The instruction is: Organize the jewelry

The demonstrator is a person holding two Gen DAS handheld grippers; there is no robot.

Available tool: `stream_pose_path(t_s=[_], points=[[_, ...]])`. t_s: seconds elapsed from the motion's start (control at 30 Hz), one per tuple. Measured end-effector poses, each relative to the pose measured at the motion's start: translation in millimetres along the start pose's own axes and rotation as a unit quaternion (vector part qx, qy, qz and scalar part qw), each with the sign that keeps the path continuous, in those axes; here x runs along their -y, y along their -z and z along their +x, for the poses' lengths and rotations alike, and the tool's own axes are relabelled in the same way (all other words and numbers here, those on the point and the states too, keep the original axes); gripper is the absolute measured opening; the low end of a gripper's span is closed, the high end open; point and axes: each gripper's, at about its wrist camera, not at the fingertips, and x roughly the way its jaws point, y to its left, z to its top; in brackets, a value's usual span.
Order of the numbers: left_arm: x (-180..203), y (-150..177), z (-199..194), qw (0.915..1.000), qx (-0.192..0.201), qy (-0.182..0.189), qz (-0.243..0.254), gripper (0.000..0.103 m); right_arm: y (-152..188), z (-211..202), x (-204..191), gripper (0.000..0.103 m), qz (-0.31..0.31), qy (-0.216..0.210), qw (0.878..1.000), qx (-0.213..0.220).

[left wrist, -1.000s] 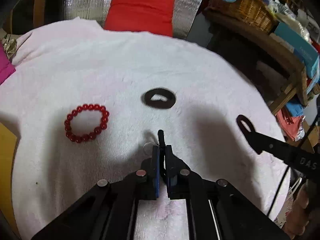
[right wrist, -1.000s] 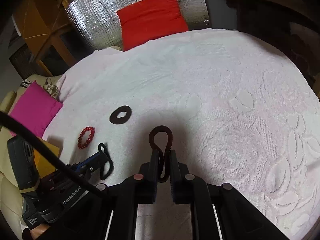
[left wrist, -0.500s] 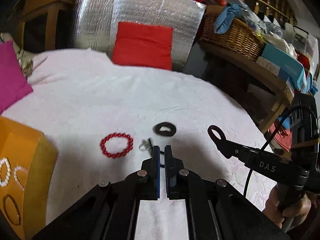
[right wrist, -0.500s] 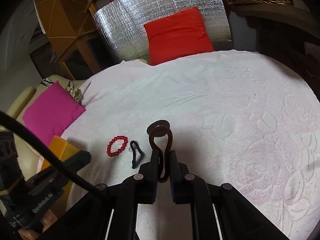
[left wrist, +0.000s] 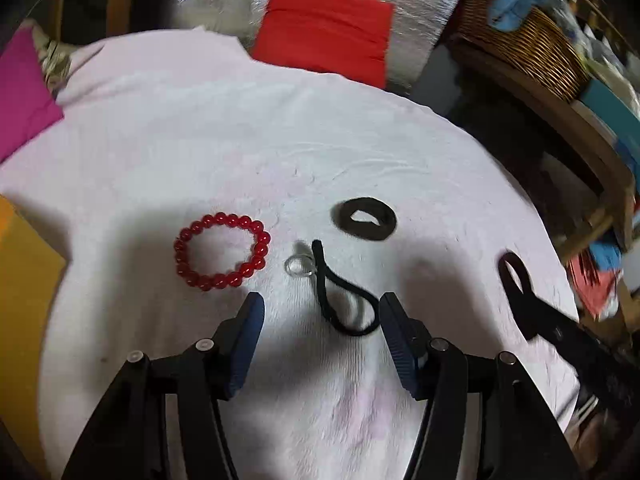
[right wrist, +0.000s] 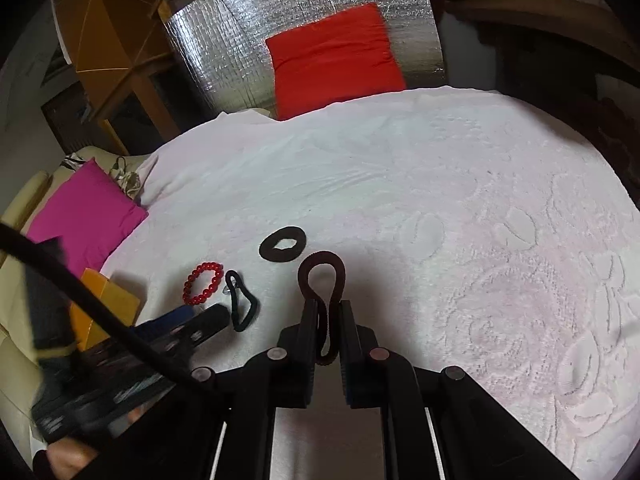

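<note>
My left gripper (left wrist: 320, 308) is open and empty just above the white cloth. A thin black hair tie (left wrist: 340, 300) lies loose on the cloth between its fingertips, with a small clear ring (left wrist: 298, 266) beside it. A red bead bracelet (left wrist: 222, 256) lies to the left and a thick dark scrunchie (left wrist: 364, 218) just beyond. My right gripper (right wrist: 326, 304) is shut on a dark brown hair tie (right wrist: 322, 270), held above the cloth. In the right wrist view the bracelet (right wrist: 202, 282), black tie (right wrist: 240, 300) and scrunchie (right wrist: 282, 244) lie to the left.
An orange box (left wrist: 24, 300) stands at the left edge of the cloth (left wrist: 200, 140). A magenta pouch (right wrist: 84, 216) lies at the far left, a red pouch (left wrist: 324, 28) on silver foil at the back. A wicker basket (left wrist: 520, 36) and cluttered shelf stand right.
My left gripper has opened and let go of the thin black hair tie, which now lies on the cloth. It also dropped closer to the cloth. The right gripper still holds its hair tie.
</note>
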Motion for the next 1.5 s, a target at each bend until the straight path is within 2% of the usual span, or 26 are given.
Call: stream_pose_path(t_s=[0.1,0.17,0.23,0.3,0.4,0.63,0.7,0.83,0.9,0.97,1.0,1.03,1.07,1.23,1.37,1.43,1.5], points=[[7,-4,7,0.9999,0.008,0.012,-0.003,0.06,0,-2,3,0.011,0.0,-0.001,1.0,0.001],[14,-4,10,0.9997,0.011,0.019,0.005,0.044,0,-4,5,0.011,0.002,-0.001,1.0,0.002],[19,-5,16,0.9996,0.004,0.026,0.011,0.009,1,-5,7,0.011,0.004,-0.004,1.0,0.001],[19,-3,22,0.9996,-0.004,0.023,0.013,0.006,2,-7,8,0.011,-0.001,-0.001,1.0,0.002],[18,-4,18,0.9992,0.0,0.039,0.006,0.002,2,-12,10,0.011,-0.003,-0.001,1.0,0.009],[22,-5,-34,0.9956,0.057,0.07,0.023,0.002,-3,-21,10,0.011,0.007,-0.016,1.0,0.025],[21,-3,-52,0.9942,0.079,0.063,0.038,0.002,-4,-22,6,0.011,-0.002,-0.017,0.999,0.03],[6,0,-73,0.9925,0.099,0.062,0.036,0.002,-3,-20,-2,0.011,-0.002,-0.022,0.999,0.031],[0,2,-69,0.9939,0.086,0.06,0.036,0.002,-1,-18,-5,0.011,-0.001,-0.023,0.999,0.028],[-6,2,-57,0.9962,0.057,0.057,0.031,0.007,2,-16,-8,0.011,-0.005,-0.016,0.999,0.029],[-8,4,-49,0.9974,0.04,0.051,0.031,0.022,3,-15,-9,0.011,-0.007,-0.013,1.0,0.027],[-8,5,-40,0.9983,0.027,0.041,0.031,0.041,3,-13,-9,0.011,-0.008,-0.012,1.0,0.024],[-6,6,-38,0.9987,0.024,0.034,0.031,0.048,4,-13,-8,0.011,-0.008,-0.011,1.0,0.024],[8,3,-8,0.9989,0.011,0.017,0.043,0.051,2,-10,1,0.011,0.003,-0.004,1.0,0.018],[5,-1,18,0.9997,-0.009,0.014,0.017,0.051,0,-10,5,0.011,0.008,-0.008,1.0,0.015],[7,-6,23,0.9998,0.002,0.014,0.012,0.051,0,-11,5,0.011,0.006,-0.01,1.0,0.015],[7,-11,26,0.9995,0.009,0.031,0.005,0.051,0,-12,7,0.012,0.008,-0.012,1.0,0.014]])
